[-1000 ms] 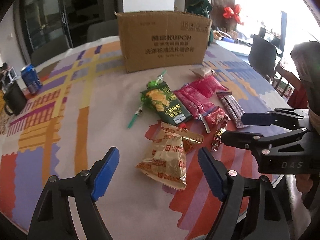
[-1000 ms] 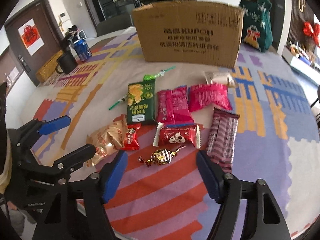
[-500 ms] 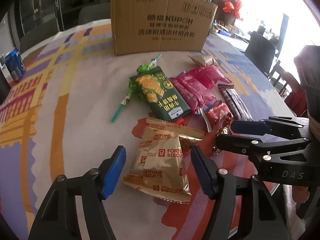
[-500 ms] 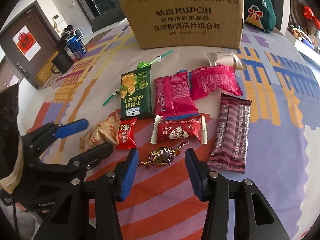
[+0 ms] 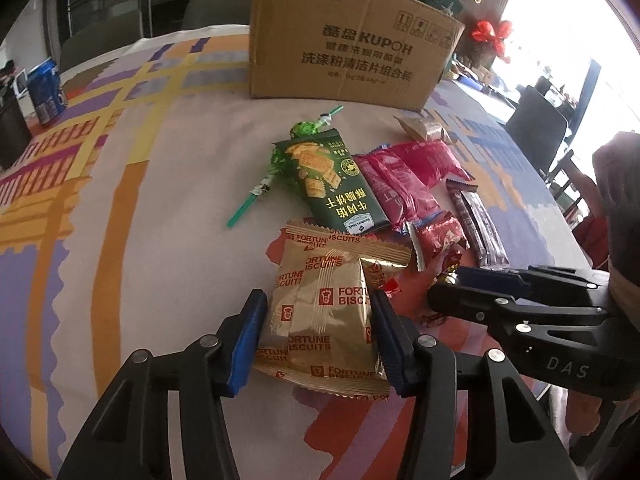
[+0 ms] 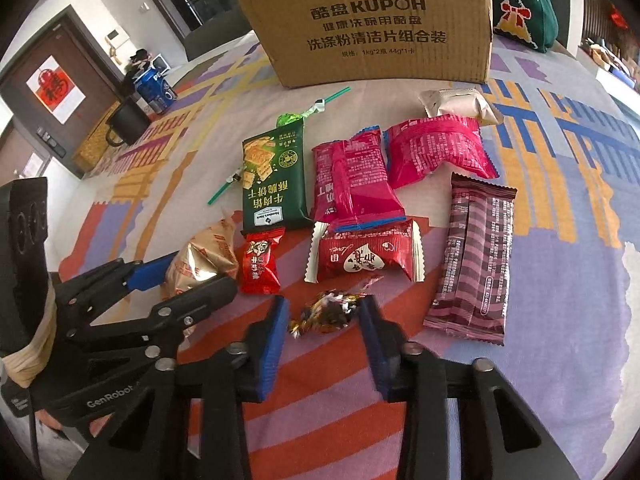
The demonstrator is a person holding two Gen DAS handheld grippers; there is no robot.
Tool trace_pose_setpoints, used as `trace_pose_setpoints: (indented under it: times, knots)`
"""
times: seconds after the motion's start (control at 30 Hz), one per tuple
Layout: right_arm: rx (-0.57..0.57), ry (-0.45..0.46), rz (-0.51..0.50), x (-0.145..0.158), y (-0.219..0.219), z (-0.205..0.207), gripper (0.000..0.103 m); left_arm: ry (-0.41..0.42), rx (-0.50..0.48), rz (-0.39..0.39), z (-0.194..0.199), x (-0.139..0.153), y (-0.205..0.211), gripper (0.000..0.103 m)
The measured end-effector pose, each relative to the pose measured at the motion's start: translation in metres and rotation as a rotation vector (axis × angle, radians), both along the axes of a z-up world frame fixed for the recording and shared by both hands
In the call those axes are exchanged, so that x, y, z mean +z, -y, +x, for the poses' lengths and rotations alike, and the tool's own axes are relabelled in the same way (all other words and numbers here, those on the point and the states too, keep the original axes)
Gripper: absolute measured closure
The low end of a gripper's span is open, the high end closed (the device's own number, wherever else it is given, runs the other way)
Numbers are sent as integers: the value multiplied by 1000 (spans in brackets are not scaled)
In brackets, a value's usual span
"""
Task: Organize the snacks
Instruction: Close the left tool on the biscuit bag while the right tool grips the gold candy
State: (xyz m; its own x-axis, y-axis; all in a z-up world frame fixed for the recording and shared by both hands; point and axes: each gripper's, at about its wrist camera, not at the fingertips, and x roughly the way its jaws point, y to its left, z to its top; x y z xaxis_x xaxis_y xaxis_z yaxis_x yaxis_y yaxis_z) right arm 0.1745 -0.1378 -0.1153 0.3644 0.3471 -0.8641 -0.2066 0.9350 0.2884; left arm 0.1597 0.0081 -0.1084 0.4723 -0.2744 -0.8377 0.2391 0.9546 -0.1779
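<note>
A gold Fortune Biscuits packet lies on the patterned tablecloth. My left gripper is closing on it and its blue pads touch both sides. To its right, my right gripper is shut on a small foil-wrapped candy that rests on the cloth. Behind them lie a small red packet, a red heart packet, a green cracker packet, two pink packets and a striped brown wafer packet. An open cardboard box stands at the back.
A green lollipop and a beige packet lie just before the box. A blue can and a black mug stand far left. Dark chairs line the table's right edge.
Both grippers have come down toward the cloth and narrowed their jaws, the left around the gold biscuit packet, the right onto the foil candy. The snacks have not shifted.
</note>
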Motion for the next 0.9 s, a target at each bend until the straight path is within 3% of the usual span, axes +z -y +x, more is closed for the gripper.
trace_pose_setpoints:
  times: [0.4,0.9]
  knots:
    - [2,28,27,11,8,-7,73,55,11,24,-7,18,7,55]
    - [2,215,5,59,16,7,73,166,62,32,16,63,15,55]
